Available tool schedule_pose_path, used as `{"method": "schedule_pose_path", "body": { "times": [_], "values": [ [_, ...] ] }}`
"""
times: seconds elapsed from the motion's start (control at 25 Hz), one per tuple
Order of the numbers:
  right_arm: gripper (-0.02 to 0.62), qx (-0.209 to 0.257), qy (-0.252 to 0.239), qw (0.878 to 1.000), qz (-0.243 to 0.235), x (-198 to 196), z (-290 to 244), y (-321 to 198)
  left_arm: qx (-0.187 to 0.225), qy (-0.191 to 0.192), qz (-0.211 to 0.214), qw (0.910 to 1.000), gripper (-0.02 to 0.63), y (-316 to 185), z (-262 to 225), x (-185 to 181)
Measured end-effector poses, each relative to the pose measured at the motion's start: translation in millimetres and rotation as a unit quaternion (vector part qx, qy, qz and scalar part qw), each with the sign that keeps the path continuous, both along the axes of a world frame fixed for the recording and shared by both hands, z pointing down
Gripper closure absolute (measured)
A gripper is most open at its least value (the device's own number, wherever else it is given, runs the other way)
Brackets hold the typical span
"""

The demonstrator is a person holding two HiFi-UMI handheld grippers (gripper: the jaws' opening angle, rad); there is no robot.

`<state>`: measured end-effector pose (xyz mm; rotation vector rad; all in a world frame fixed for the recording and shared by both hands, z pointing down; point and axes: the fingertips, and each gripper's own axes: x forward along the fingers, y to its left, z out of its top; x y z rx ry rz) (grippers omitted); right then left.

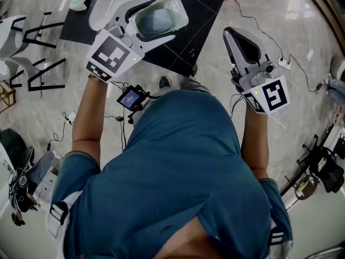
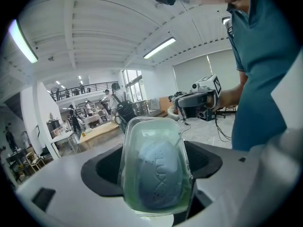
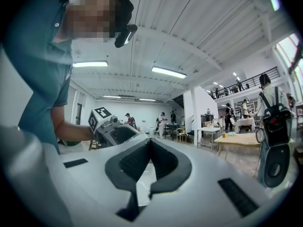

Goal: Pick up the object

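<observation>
Clear case (image 2: 137,131) holding pale blue bar (image 2: 158,181), perhaps soap, pinched in left gripper (image 2: 154,174), right gripper (image 3: 150,145) closed

I record the left gripper (image 1: 161,18) shell as smooth white plastic with a faint sheen; its pads (image 2: 102,169) are matt black and look rubbery. The case (image 2: 154,131) is thin, clear, glossy plastic with a greenish tint, and it catches highlights along its rim. The bar (image 2: 156,178) inside is pale blue, matt and finely speckled, with embossed lettering. The right gripper (image 3: 150,148) has the same white plastic; its pads (image 3: 128,162) are matt black with fine ribbing. The shirt (image 1: 178,171) is teal knit cloth, matt. The floor (image 1: 302,107) is pale, polished, stone-look and reflective. The mat (image 1: 197,12) at far left is flat black, matt.
</observation>
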<state>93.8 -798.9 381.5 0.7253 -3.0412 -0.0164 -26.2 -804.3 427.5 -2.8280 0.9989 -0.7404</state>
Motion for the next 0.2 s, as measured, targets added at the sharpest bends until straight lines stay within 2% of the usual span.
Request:
{"method": "schedule_pose_path", "body": {
  "times": [0.2],
  "values": [
    [0.582, -0.002, 0.001, 1.0, 0.001, 0.2, 3.8, -2.5, -0.003, -0.003, 0.0, 1.0, 0.206, -2.7, 5.8, -0.2]
  ]
}}
